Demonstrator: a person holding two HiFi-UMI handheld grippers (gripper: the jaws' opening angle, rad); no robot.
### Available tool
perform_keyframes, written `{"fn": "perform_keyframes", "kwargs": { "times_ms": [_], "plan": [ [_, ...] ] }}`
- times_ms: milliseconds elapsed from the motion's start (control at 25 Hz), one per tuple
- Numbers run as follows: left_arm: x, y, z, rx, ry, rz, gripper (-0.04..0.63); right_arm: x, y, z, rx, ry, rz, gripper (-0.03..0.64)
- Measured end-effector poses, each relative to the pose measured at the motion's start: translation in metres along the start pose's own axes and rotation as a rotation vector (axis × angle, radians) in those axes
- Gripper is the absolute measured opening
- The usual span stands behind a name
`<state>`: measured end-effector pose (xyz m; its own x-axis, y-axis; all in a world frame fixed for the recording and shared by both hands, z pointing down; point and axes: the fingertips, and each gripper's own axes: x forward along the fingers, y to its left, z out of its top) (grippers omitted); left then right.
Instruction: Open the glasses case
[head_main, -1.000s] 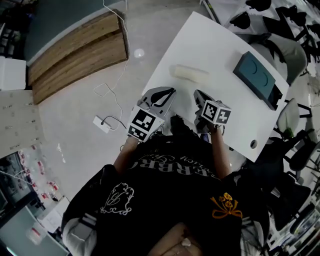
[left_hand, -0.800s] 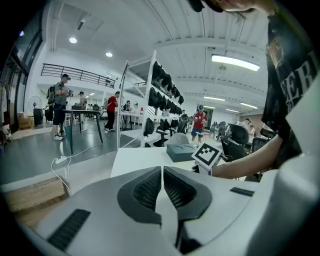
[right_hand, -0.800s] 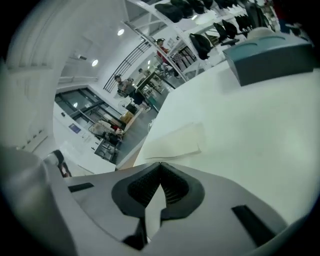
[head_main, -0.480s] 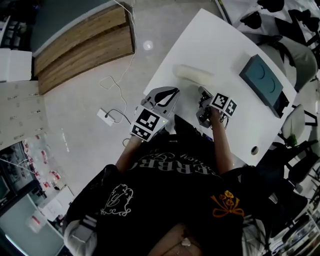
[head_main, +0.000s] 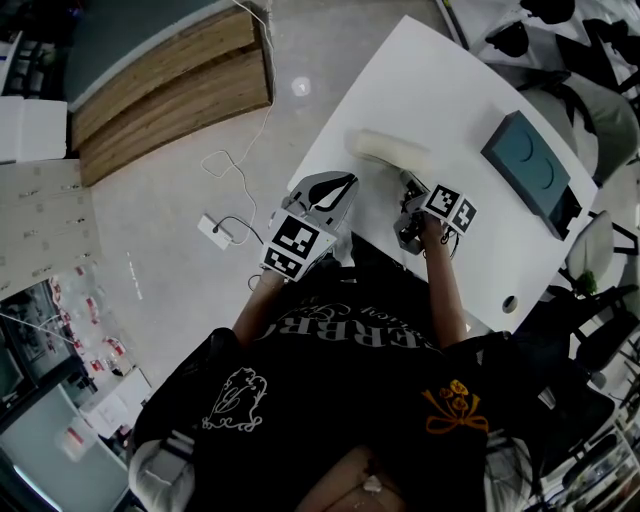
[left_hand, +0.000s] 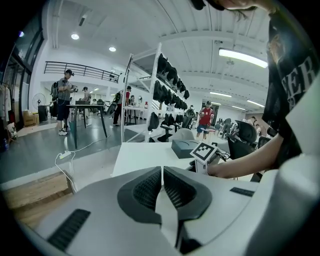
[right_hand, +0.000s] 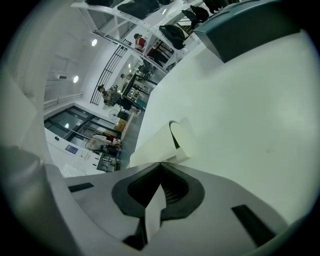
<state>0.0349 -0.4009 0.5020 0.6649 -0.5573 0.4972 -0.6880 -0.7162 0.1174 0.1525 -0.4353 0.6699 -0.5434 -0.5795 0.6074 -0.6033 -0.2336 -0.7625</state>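
We hold the left gripper (left_hand: 161, 169) with its jaws closed, the ribbed pads meeting at the tips and nothing between them. Just past those jaws and to their right are our forearm (left_hand: 245, 164) and the marker cube of the right gripper (right_hand: 160, 163). The right gripper's jaws are likewise pressed together and empty.

Directly ahead of the right jaws, right at their tips, lies the glasses case (right_hand: 155, 144). It is a pale cream case resting on the white bench (right_hand: 245, 115). Its end nearest the jaws shows a curved flap edge with a dark slit behind it. We cannot tell whether the jaw tips actually touch the case. From the left jaws the case sits forward and off to the right, a short way apart, as the head view shows.

Farther ahead of the right jaws and to their right, well apart from the case, a dark teal box (right_hand: 250, 25) sits by the bench's far edge. To the left of the left jaws, off the bench, a white power strip (head_main: 212, 229) and its cable lie on the floor. A wooden platform (head_main: 170, 90) lies farther on. Far beyond the left jaws stand racks of dark items (left_hand: 167, 85) and several people.
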Motion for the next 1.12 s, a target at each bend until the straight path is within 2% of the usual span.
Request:
{"fn": "perform_keyframes", "kwargs": {
  "times_ms": [320, 640, 880, 1120],
  "plan": [
    [-0.001, 0.005, -0.003, 0.001, 0.009, 0.0, 0.028, -0.003, 0.027, 0.034, -0.018, -0.073, 0.064, 0.012],
    [-0.013, 0.013, -0.004, -0.009, 0.004, 0.019, 0.028, 0.007, 0.027, 0.077, -0.011, -0.14, 0.042, 0.012],
    [-0.028, 0.021, -0.009, -0.02, -0.016, 0.041, 0.028, 0.002, 0.037, 0.073, -0.024, -0.162, 0.043, 0.012],
    [-0.045, 0.02, -0.011, -0.033, -0.03, 0.023, 0.028, -0.015, 0.058, 0.058, -0.111, -0.179, 0.043, 0.012]
  ]
}}
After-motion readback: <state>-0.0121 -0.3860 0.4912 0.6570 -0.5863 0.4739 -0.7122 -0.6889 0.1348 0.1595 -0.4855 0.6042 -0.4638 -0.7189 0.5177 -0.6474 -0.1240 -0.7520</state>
